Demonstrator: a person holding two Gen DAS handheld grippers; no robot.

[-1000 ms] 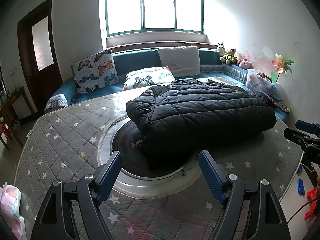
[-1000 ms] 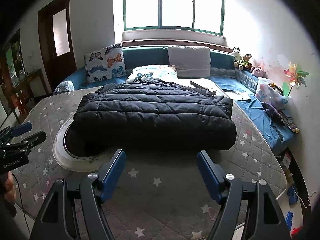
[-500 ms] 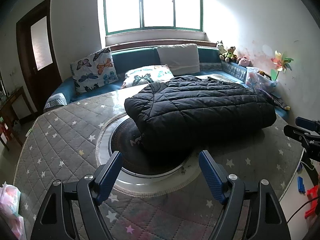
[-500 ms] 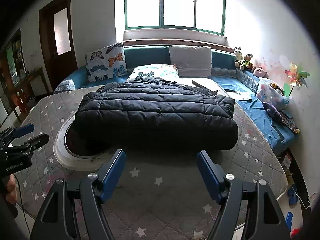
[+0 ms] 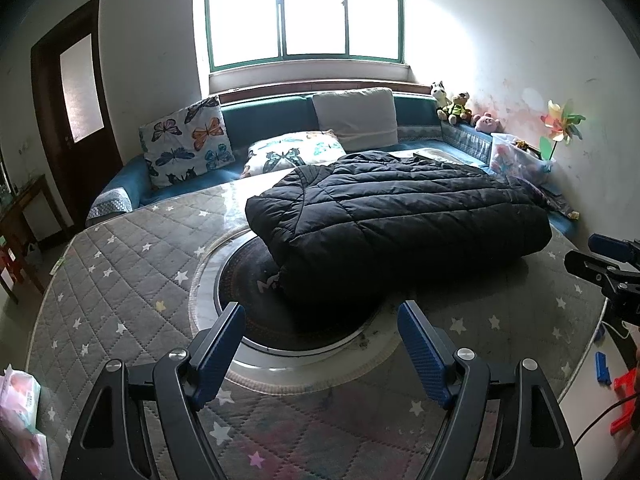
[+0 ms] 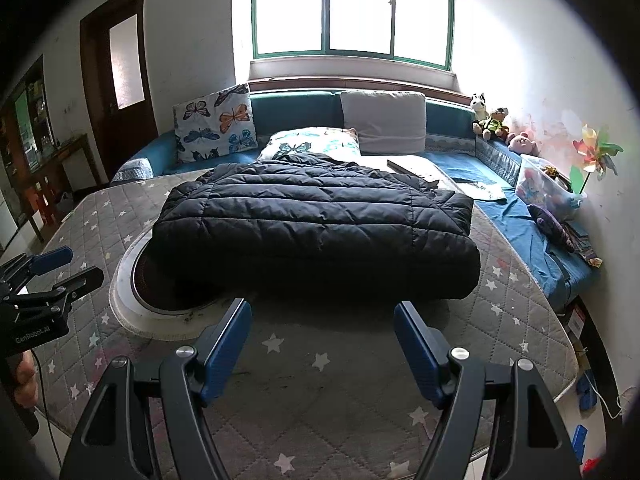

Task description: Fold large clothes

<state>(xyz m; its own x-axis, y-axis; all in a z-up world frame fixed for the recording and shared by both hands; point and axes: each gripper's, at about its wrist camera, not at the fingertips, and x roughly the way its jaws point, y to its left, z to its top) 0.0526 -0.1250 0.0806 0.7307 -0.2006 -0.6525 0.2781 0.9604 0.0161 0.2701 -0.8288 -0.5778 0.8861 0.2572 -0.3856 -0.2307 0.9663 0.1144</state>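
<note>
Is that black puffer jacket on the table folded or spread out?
Folded: the black puffer jacket lies as a compact, doubled-over bundle with no sleeves sticking out.

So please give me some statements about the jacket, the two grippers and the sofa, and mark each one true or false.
1. The black puffer jacket lies folded on the round table. True.
2. The left gripper is shut on the jacket. False: its jaws stand open and empty, short of the jacket.
3. The right gripper is open and holds nothing. True.
4. The jacket hangs on the door. False: it rests on the table, partly over the round centre plate.
5. A butterfly cushion leans on the sofa back. True.
6. The soft toys sit on the table. False: the soft toys sit on the sofa ledge by the wall.
</note>
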